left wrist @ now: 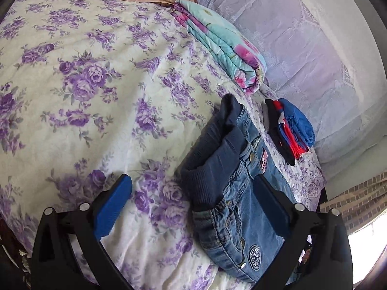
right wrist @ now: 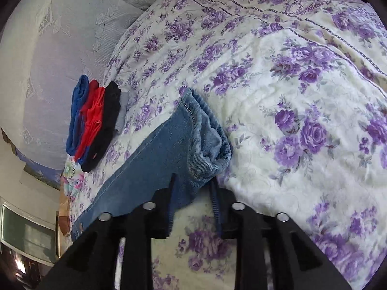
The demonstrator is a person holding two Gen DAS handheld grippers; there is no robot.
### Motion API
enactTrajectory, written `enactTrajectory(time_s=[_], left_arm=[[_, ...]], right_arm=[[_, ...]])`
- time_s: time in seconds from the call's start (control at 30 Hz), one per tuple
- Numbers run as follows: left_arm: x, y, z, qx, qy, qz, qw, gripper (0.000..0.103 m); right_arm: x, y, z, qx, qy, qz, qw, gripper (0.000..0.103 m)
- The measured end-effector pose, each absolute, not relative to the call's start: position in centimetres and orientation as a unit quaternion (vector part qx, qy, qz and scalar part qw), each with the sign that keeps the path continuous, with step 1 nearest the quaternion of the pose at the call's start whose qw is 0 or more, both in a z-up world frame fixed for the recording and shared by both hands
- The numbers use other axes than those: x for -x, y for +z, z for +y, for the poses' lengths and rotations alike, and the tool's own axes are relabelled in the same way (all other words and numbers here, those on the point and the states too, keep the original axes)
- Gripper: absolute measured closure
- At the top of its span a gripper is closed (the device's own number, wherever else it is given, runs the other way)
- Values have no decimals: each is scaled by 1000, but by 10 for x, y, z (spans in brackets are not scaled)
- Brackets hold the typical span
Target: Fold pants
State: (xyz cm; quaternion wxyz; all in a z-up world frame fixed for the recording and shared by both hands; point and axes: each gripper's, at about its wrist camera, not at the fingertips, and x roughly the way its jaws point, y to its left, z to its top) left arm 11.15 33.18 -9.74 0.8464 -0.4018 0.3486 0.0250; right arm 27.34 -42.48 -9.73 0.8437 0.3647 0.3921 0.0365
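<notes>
Blue denim, faded and soft, makes up the small pair of stitched pants (left wrist: 244, 193) that lies on the bed's cream cover printed with purple roses (left wrist: 96, 96). The pants have a dark navy ribbed waistband, metal snaps, a round embroidered badge near the front and a small red-and-white patch by a pocket. Your left wrist view shows the waist end bunched up, with the ribbed band folded over itself. Your right wrist view shows the other end: the leg cuffs (right wrist: 208, 142) with gathered, ribbed hems, stacked one on the other.

Your left hand-held gripper (left wrist: 196, 205) stands wide open over the waist end, one blue pad above the bedcover and the other above the denim; neither pad presses on the cloth. Your right hand-held gripper (right wrist: 193, 193) has its jaws narrow, and the denim of the leg near the cuffs sits between its fingers, which appear to pinch it.

Beyond the pants, near the edge of the bed, sits a small stack of folded blue, red and black garments (right wrist: 92, 118). Further along lies a folded turquoise quilt with pink flowers (left wrist: 225, 48).
</notes>
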Motion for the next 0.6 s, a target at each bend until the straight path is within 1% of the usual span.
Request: enactTrajectory(time_s=[0.03, 0.1, 0.17, 0.3, 0.5, 0.53, 0.6], left_arm=[[-112, -96, 328, 397, 19, 351, 848, 5], [-117, -95, 319, 388, 7, 356, 850, 5], [-123, -95, 311, 381, -1, 361, 851, 6], [-135, -99, 299, 372, -16, 368, 852, 6], [-143, -104, 285, 353, -15, 367, 860, 6], [-143, -104, 284, 351, -16, 365, 862, 6], [-143, -105, 282, 352, -16, 362, 863, 6]], right_arm=[[-263, -91, -424, -365, 40, 385, 847, 57], [-237, -78, -422, -359, 57, 373, 853, 56], [-208, -70, -421, -357, 64, 368, 856, 50], [-137, -64, -425, -367, 73, 363, 854, 47], [-47, -68, -441, -387, 43, 376, 841, 39], [-38, -71, -443, -391, 37, 378, 838, 36], [-30, -82, -446, -398, 30, 387, 831, 35]])
